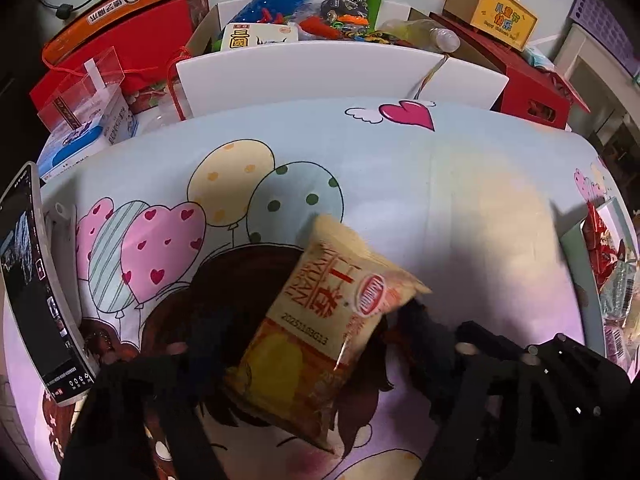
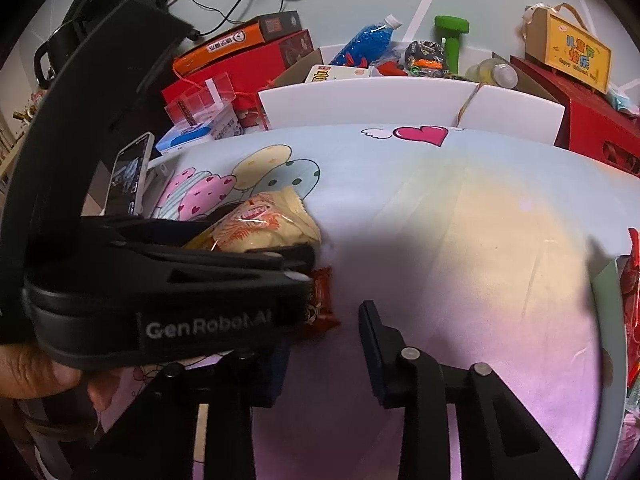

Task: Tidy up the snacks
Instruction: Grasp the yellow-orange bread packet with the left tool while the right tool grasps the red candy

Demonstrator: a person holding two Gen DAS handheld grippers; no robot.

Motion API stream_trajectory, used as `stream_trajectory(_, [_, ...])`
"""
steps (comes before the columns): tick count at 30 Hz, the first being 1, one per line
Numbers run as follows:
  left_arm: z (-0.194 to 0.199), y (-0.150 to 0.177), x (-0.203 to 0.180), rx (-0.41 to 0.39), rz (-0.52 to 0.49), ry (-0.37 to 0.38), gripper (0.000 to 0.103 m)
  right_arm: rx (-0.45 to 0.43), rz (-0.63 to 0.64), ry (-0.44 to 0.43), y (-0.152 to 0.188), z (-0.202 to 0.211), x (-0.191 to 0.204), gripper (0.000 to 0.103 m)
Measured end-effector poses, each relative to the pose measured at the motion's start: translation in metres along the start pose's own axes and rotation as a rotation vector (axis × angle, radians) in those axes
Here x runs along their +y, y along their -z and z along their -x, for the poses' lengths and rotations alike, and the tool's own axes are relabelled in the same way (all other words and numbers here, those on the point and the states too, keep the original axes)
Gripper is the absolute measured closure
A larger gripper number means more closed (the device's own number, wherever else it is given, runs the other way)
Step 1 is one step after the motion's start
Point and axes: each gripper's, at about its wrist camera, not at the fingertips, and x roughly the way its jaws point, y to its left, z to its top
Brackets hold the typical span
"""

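A yellow snack packet (image 1: 320, 320) with red print hangs tilted over the cartoon-printed tablecloth (image 1: 460, 200), and my left gripper (image 1: 308, 316) is shut on it, one finger on each side. From the right wrist view the left gripper (image 2: 310, 266) reaches in from the left with that yellow packet (image 2: 268, 228) sticking out past its fingers. A small red-brown snack packet (image 2: 322, 300) lies on the cloth just beneath it. My right gripper (image 2: 324, 352) stands open right behind that small packet, nothing between its fingers.
A tray (image 1: 576, 264) with red snack packets sits at the right edge, also the tray (image 2: 604, 280). A phone on a stand (image 1: 32, 280) is at the left. White boards (image 1: 320, 76), red boxes and toys crowd the back. A hand (image 2: 32, 372) holds the left gripper.
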Motion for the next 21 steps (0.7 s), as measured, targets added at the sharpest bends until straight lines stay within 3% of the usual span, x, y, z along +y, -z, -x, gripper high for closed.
stream_trajectory(6, [0.002, 0.002, -0.005, -0.002, -0.019, -0.020, 0.048, 0.006, -0.013, -0.006, 0.000, 0.000, -0.005, 0.081])
stream_trajectory(7, [0.003, 0.003, -0.006, -0.005, -0.017, -0.020, 0.058, 0.008, -0.015, -0.003, 0.000, 0.001, -0.006, 0.083])
stream_trajectory(8, [0.004, 0.003, -0.006, -0.008, -0.009, -0.012, 0.061, 0.010, -0.020, -0.005, 0.001, 0.001, -0.007, 0.085])
stream_trajectory(21, [0.011, 0.013, -0.015, -0.019, 0.070, 0.019, 0.063, 0.024, -0.037, -0.024, 0.004, 0.009, -0.019, 0.096])
